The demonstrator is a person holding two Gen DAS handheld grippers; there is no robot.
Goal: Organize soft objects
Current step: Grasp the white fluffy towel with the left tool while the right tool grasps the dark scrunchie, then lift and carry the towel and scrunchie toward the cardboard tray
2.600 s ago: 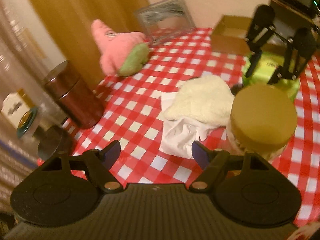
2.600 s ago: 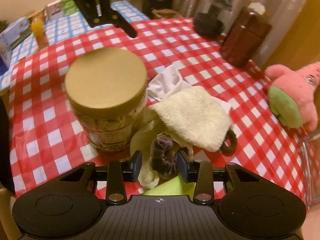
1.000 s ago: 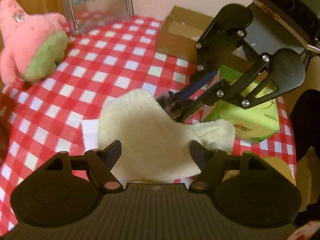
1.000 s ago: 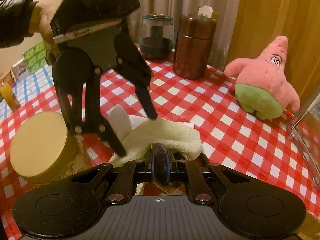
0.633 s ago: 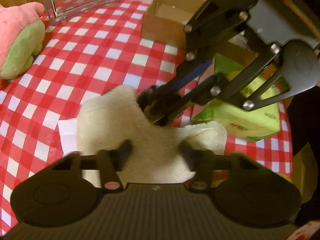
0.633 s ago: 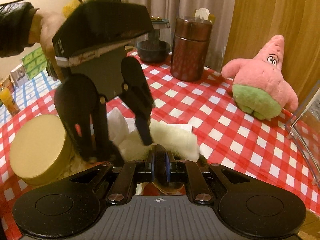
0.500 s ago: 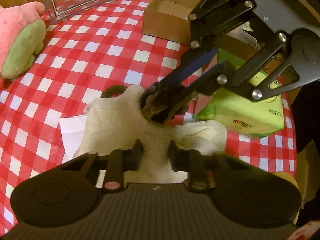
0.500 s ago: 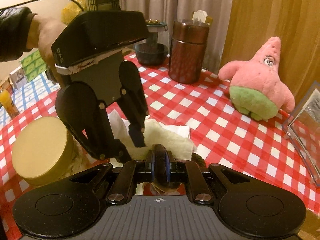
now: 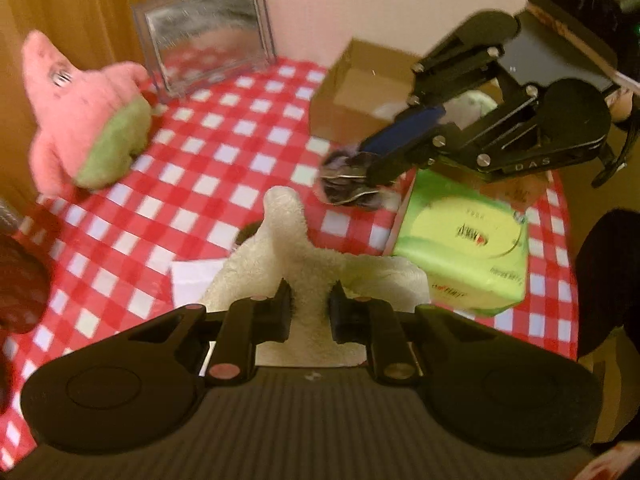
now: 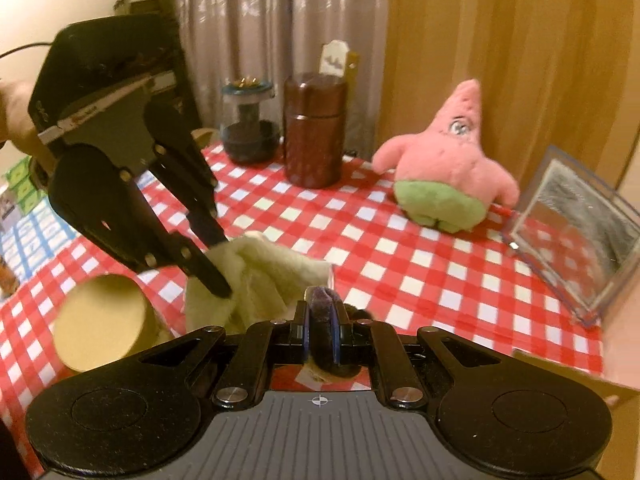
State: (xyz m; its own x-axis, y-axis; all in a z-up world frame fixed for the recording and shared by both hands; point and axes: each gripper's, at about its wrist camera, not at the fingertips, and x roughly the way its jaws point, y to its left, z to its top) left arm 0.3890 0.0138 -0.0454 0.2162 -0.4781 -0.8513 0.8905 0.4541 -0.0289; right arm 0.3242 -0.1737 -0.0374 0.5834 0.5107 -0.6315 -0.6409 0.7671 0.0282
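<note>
My left gripper (image 9: 310, 300) is shut on a cream fluffy cloth (image 9: 288, 236) and lifts it off the red checked table; it also shows in the right wrist view (image 10: 264, 280) between the left gripper's fingers (image 10: 208, 276). My right gripper (image 10: 322, 312) is shut on a dark purple scrunchie (image 10: 322, 320), held above the table; the scrunchie also shows in the left wrist view (image 9: 348, 182). A pink and green starfish plush (image 9: 86, 120) sits at the far side and also shows in the right wrist view (image 10: 448, 172).
An open cardboard box (image 9: 360, 96) and a green tissue pack (image 9: 464, 248) stand by the right gripper. A clear acrylic case (image 9: 208, 52) stands by the wall. A brown canister (image 10: 314, 128), a dark jar (image 10: 248, 124) and a gold-lidded jar (image 10: 100, 320) are on the table. A white paper (image 9: 192, 280) lies under the cloth.
My left gripper closed on the cream cloth and raised it. My right gripper lifted the scrunchie up and away from the cloth, toward the cardboard box.
</note>
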